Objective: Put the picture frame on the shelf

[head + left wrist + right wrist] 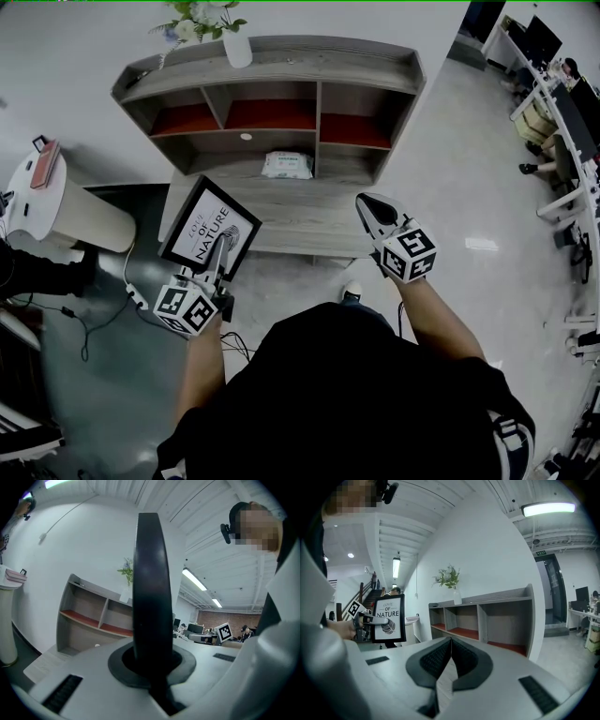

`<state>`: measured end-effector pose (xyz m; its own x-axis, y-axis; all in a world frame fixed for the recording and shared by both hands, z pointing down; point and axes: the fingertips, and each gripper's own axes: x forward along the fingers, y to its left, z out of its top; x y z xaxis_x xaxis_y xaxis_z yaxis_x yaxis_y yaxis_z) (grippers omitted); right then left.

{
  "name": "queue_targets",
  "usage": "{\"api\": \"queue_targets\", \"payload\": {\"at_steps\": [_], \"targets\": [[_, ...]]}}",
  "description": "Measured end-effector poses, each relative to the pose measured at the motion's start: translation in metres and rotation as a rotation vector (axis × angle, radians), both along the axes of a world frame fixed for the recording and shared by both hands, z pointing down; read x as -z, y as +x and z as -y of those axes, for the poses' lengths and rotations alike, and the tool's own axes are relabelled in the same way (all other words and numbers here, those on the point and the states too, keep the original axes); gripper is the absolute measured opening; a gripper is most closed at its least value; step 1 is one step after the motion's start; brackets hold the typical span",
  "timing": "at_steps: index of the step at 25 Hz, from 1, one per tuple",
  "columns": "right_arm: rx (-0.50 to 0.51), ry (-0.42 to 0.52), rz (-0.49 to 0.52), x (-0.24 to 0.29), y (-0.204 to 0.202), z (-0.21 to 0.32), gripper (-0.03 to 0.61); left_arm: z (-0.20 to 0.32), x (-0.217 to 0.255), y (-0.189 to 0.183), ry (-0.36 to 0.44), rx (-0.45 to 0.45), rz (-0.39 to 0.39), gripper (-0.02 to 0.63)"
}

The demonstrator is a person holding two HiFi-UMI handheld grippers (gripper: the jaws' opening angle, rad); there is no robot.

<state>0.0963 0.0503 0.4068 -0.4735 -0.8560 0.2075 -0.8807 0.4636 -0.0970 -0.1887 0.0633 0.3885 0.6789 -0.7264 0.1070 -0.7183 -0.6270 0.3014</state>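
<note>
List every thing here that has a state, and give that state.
picture frame: gripped, tilted, not yet on the shelf
left gripper: shut on picture frame
right gripper: fingers together, empty
shelf: red cubbies empty
wipes pack: lying flat, lower level
vase: upright on top

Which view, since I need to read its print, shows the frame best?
Head view: the frame shows largest, print legible. Right gripper view shows it smaller, also front-on; left gripper view, only its black edge.
</note>
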Motion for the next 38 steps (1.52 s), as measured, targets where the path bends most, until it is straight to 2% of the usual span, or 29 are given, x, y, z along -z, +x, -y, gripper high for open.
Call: {"api": "queue_targets", "payload": {"at_steps": [18, 38], "targets": [[0.067, -0.015, 0.014, -0.009, 0.035, 0.051, 0.014, 0.037, -0.011, 0.044, -0.036, 0.041, -0.001, 0.029], [0.134, -0.054, -0.007, -0.024, 0.068, 0.091, 0.014, 0.069, -0.009, 0.083, -0.03, 0.094, -0.007, 0.029]]}}
